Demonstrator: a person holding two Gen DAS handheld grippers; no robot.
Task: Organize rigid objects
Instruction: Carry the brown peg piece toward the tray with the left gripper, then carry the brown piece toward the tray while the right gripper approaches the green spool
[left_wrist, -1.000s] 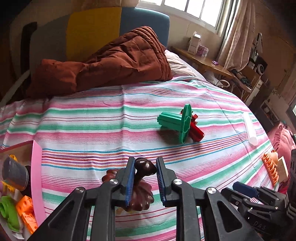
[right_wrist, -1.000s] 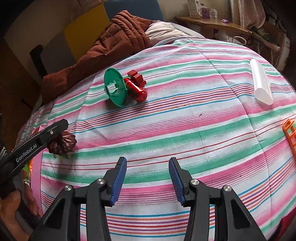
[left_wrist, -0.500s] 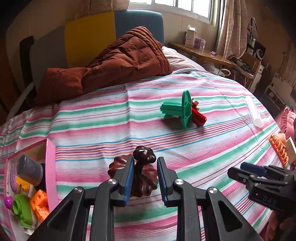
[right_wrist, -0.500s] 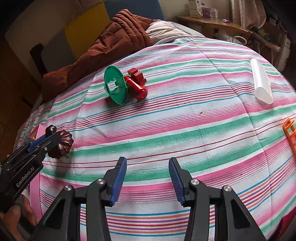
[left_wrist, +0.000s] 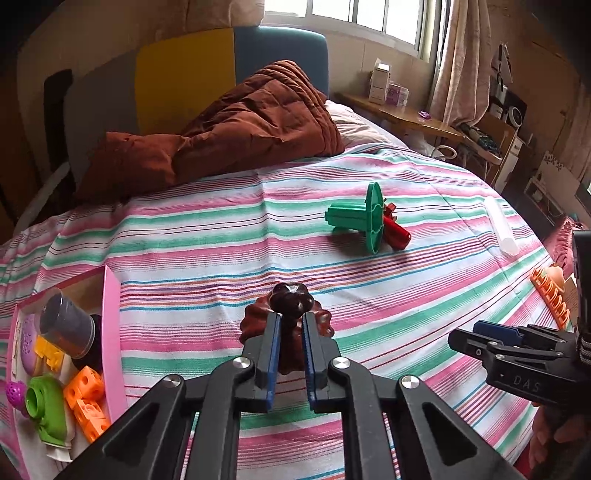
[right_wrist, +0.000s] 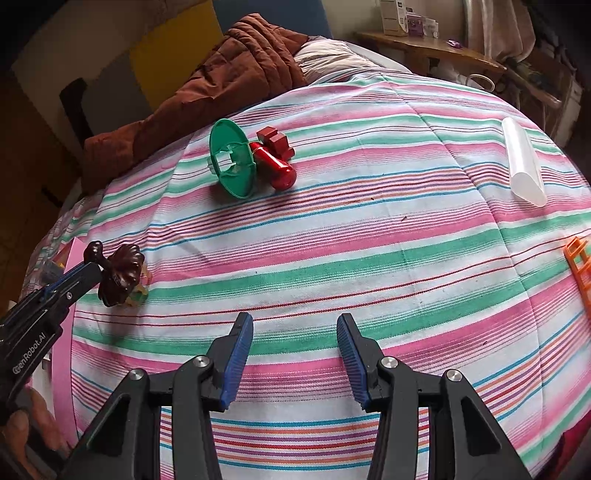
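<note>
While lifted, brown stamper (left_wrist: 291, 299) sits pinched in left claw (left_wrist: 290, 325).

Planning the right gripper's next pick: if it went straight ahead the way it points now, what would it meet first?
Probably bare striped bedspread. The right gripper is open and empty; the red peg lies left of that line, though depth is unclear.

Bed centre: flanged spool (left_wrist: 371, 218) lies touching the bolt toy (left_wrist: 396, 230) on its right.
Left edge: box (left_wrist: 110, 325) holding blocks.
Right: tube (right_wrist: 522, 162), far from spool.
Behind: quilt (left_wrist: 236, 129).
</note>
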